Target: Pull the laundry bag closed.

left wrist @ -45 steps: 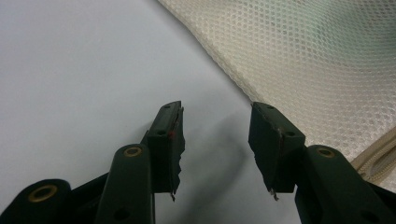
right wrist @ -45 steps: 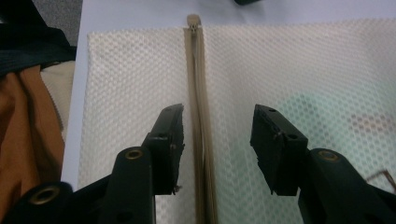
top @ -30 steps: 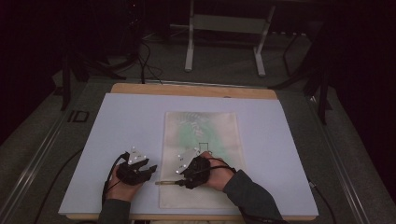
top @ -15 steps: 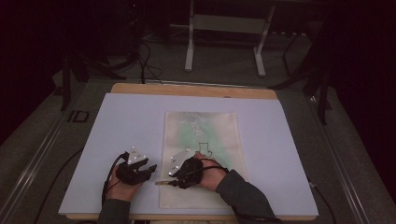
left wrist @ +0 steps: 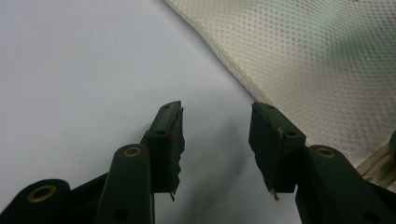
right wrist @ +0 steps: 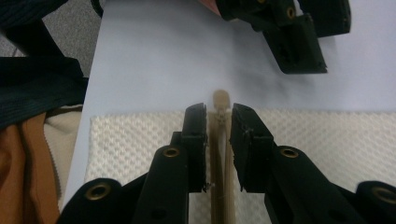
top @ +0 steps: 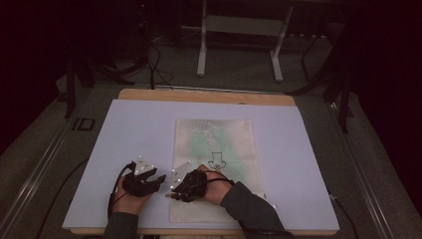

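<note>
A cream mesh bag (top: pixel 214 149) with a green tint and a small black print lies flat on the white board (top: pixel 124 139). My right gripper (top: pixel 171 194) is at the bag's near left corner. In the right gripper view its jaws (right wrist: pixel 218 116) stand narrowly apart, pinching the zipper track, and the beige zipper pull (right wrist: pixel 220 99) pokes out past their tips. My left gripper (top: pixel 158 178) rests on the board just left of the bag. It is open (left wrist: pixel 215 126) with bare board between its jaws, and the mesh (left wrist: pixel 327 56) lies to its right.
A wooden table edge (top: pixel 199 94) shows behind the board. Beyond it are a metal stand (top: pixel 239 50) and cables on the dark floor. The left gripper (right wrist: pixel 299 51) also appears at the top of the right gripper view, close to the zipper end.
My right gripper has slid left along the bag's near edge toward the corner. The left gripper has stayed almost in place.
</note>
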Demonstrator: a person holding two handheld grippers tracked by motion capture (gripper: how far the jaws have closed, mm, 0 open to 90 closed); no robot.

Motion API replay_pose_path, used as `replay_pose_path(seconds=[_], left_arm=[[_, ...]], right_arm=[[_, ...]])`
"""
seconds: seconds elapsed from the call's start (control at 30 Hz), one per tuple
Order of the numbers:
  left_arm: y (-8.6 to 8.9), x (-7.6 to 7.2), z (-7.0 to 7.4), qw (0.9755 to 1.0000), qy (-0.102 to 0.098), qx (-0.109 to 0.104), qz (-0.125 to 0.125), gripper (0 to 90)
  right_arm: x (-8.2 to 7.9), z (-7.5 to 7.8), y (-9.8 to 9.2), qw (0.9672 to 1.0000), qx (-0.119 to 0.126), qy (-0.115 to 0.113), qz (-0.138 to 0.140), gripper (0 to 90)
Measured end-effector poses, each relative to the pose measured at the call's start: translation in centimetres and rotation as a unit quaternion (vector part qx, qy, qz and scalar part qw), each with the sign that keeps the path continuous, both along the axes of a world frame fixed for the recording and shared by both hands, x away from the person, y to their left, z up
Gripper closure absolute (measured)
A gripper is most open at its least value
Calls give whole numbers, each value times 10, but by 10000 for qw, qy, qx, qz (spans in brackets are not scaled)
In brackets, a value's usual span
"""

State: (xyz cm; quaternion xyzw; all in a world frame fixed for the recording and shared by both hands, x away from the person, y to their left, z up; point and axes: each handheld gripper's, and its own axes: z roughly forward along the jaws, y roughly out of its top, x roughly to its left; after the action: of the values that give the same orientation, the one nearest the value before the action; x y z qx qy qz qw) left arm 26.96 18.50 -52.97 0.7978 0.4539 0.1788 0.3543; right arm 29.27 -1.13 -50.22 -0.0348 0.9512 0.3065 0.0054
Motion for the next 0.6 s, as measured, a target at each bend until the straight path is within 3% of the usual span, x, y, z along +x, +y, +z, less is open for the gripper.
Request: replay_pose_path(seconds=[0.6], left_arm=[[3, 0, 0, 10000, -8, -4, 62, 538]], right_arm=[[-4, -11, 29, 9995, -170, -235, -137, 746]])
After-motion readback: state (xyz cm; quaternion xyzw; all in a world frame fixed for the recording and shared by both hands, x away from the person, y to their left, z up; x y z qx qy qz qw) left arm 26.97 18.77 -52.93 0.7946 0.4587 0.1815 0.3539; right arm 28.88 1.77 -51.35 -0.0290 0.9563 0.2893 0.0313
